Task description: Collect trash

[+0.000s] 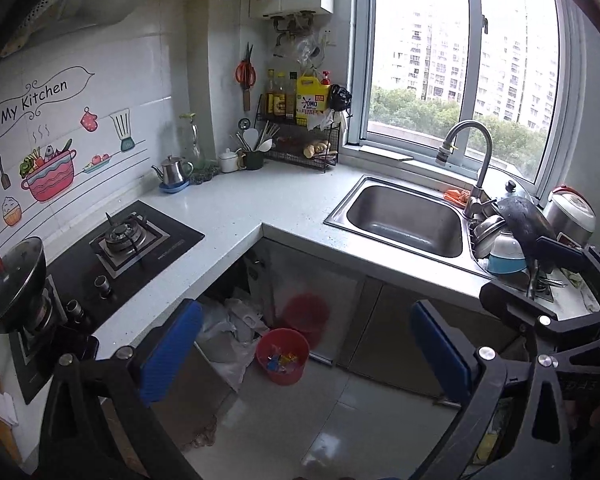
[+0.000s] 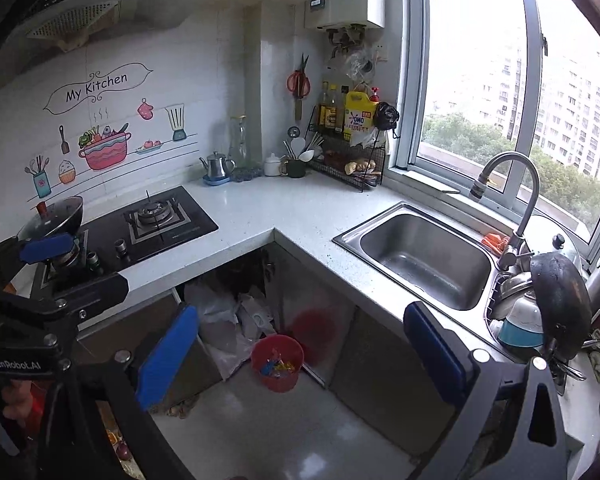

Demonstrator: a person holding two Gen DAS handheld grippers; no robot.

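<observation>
A small red trash bin stands on the floor in the corner under the L-shaped counter, with colourful wrappers inside; it also shows in the right wrist view. My left gripper is open and empty, held high above the floor with its blue pads framing the bin. My right gripper is open and empty too, at a similar height. In the right wrist view the left gripper's blue fingers show at the far left, in front of the stove.
A white counter wraps the corner with a gas hob, a wok, a steel sink with tap, and stacked dishes. White plastic bags fill the open cabinet beside the bin. A rack of bottles stands by the window.
</observation>
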